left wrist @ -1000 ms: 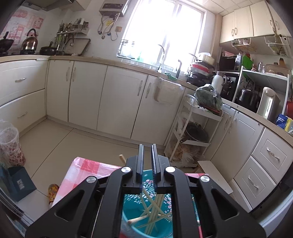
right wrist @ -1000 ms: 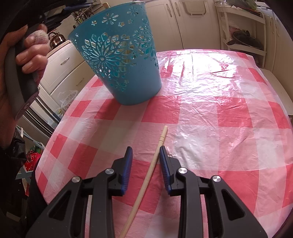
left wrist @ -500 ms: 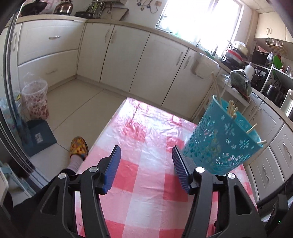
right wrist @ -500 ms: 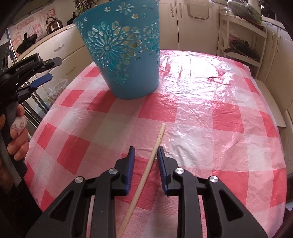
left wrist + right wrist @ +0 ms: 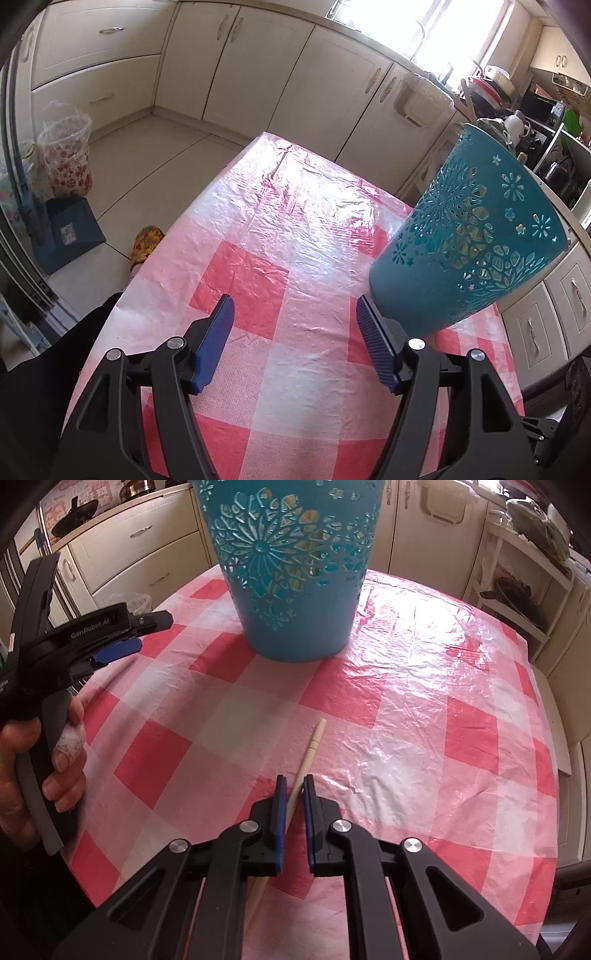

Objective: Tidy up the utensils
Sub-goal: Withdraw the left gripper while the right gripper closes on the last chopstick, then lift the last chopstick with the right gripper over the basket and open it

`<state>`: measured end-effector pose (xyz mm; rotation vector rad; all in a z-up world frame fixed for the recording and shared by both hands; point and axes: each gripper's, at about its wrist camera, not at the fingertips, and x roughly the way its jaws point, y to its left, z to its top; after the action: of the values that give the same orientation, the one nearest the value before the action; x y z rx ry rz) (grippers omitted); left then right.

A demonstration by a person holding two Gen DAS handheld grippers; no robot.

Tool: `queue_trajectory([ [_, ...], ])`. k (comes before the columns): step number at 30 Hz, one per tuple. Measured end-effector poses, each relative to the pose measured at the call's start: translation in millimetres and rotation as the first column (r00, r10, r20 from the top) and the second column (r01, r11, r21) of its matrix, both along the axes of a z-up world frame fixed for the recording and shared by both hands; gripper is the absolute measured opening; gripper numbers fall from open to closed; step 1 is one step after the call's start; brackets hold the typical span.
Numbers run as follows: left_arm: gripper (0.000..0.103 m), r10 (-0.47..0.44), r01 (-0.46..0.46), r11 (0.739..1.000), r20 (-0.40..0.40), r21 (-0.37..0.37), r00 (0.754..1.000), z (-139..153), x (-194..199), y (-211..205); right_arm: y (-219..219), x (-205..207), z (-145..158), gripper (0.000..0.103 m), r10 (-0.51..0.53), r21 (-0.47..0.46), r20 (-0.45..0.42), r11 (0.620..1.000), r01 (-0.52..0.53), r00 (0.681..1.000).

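Chopstick (image 5: 308,758), light, stiff and slick at lower centre, sits pinched mid-shaft in my right claw (image 5: 293,788), which has just closed; my left claw (image 5: 295,308) gapes empty.

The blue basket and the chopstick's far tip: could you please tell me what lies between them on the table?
Nothing: in the right wrist view, only bare checked tablecloth lies between the blue basket and the chopstick.

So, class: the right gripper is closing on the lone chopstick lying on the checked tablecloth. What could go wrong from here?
1. The right gripper holds the chopstick only at its fingertips, so it may swing or slip out when lifted.
2. The teal holder is tall with a narrow base, so a knock on its rim could tip it.
3. The left gripper hangs open right beside the holder and might bump it.
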<state>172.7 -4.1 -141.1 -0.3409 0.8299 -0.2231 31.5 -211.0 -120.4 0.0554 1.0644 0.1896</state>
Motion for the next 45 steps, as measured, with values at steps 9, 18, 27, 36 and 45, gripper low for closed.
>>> queue_trajectory([
  [9, 0.068, -0.004, 0.004, 1.000, -0.016, -0.016, 1.000, -2, 2, 0, 9, -2, 0, 0.006, 0.039, -0.089, 0.003, 0.995, -0.039, 0.999],
  [18, 0.070, -0.004, 0.003, 1.000, -0.020, -0.030, 1.000, -3, 2, 1, -21, -13, 41, 0.006, -0.062, 0.297, 0.103, 0.954, 0.029, 0.993],
  [27, 0.073, -0.012, 0.012, 1.000, -0.021, -0.014, 1.000, -2, 3, -3, -49, 26, 176, 0.006, -0.283, 0.508, 0.438, 0.861, 0.025, 0.853],
  [36, 0.074, -0.012, 0.012, 1.000, -0.020, -0.021, 1.000, -1, 4, -3, -33, 95, 192, 0.006, -0.464, 0.465, 0.565, 0.862, 0.202, 0.682],
  [45, 0.076, -0.019, 0.018, 0.999, -0.017, -0.039, 1.000, -2, 5, -2, -22, 99, 159, 0.006, -0.534, 0.419, 0.570, 0.843, 0.339, 0.624],
])
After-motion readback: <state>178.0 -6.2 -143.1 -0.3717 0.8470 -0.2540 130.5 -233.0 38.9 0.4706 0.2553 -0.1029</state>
